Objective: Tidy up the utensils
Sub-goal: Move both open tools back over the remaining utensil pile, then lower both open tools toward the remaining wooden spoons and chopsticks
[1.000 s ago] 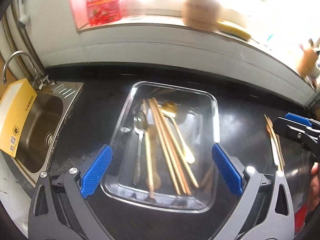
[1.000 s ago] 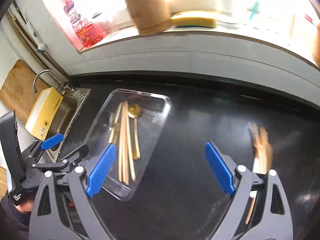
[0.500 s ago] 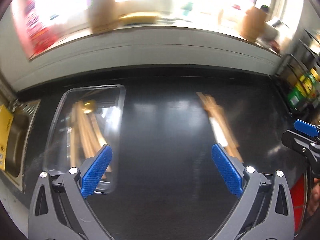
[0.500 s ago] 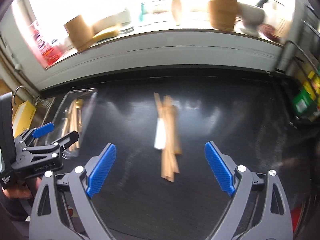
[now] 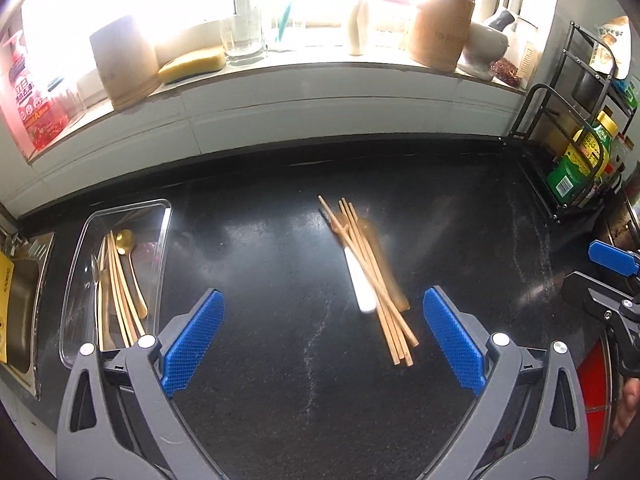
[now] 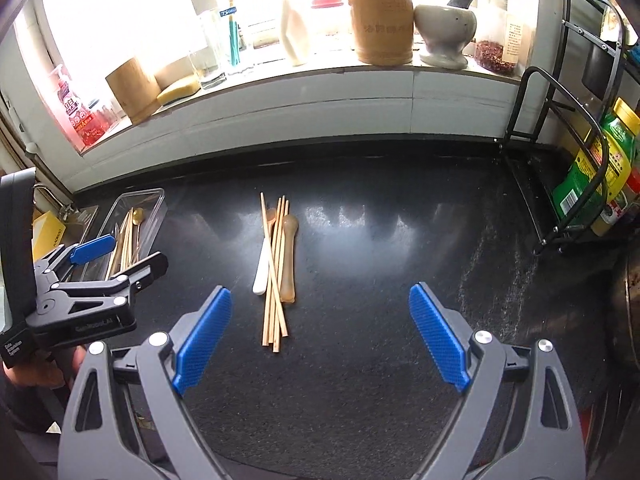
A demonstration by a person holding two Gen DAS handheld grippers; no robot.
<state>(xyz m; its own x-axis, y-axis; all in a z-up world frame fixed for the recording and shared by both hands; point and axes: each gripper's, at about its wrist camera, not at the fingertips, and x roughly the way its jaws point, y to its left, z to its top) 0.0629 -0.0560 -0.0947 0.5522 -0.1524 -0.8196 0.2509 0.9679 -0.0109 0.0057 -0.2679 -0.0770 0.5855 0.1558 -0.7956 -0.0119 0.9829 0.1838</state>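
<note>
A loose pile of wooden chopsticks lies on the black counter with a white-handled utensil and a tan spoon among them. A clear tray at the left holds a gold spoon, more chopsticks and other cutlery. My left gripper is open and empty, above the counter between tray and pile. My right gripper is open and empty, just right of the pile's near end.
A steel sink lies left of the tray. A windowsill at the back holds a wooden cup, a sponge, a jar and a mortar. A black wire rack with bottles stands at the right.
Both grippers have swung right, away from the tray, and the loose pile has come toward the middle of both views. Both stayed open.
</note>
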